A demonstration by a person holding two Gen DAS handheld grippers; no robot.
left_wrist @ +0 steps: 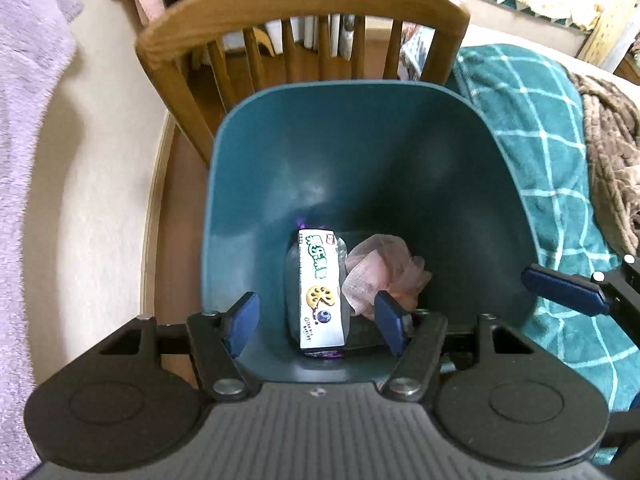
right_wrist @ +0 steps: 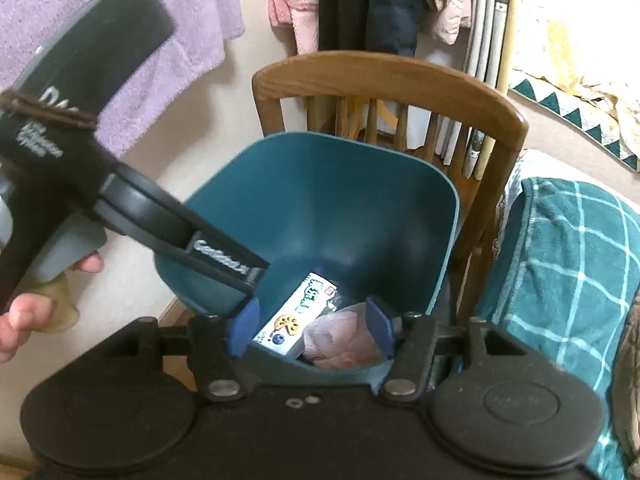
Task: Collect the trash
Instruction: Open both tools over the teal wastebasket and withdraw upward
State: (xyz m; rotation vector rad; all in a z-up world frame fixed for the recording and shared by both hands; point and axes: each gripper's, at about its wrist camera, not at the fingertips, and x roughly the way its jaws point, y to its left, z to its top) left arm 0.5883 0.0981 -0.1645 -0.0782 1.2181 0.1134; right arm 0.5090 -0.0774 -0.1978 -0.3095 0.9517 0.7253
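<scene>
A teal bin (left_wrist: 360, 152) stands on a wooden chair; it also shows in the right wrist view (right_wrist: 320, 208). At its bottom lie a white snack wrapper (left_wrist: 320, 288) and a crumpled pink wrapper (left_wrist: 380, 272), also seen in the right wrist view as the white wrapper (right_wrist: 296, 316) and the pink wrapper (right_wrist: 344, 340). My left gripper (left_wrist: 316, 322) is open and empty over the bin's near rim. My right gripper (right_wrist: 310, 330) is open and empty just above the bin's near edge; one of its fingers (left_wrist: 568, 288) shows at the right of the left wrist view.
The wooden chair back (left_wrist: 296, 12) rises behind the bin. A teal checked blanket (left_wrist: 552, 152) and a brown throw (left_wrist: 616, 152) lie to the right. A purple towel (right_wrist: 132, 40) and clothes (right_wrist: 360, 0) hang on the wall. The left gripper body (right_wrist: 120, 184) crosses the right wrist view.
</scene>
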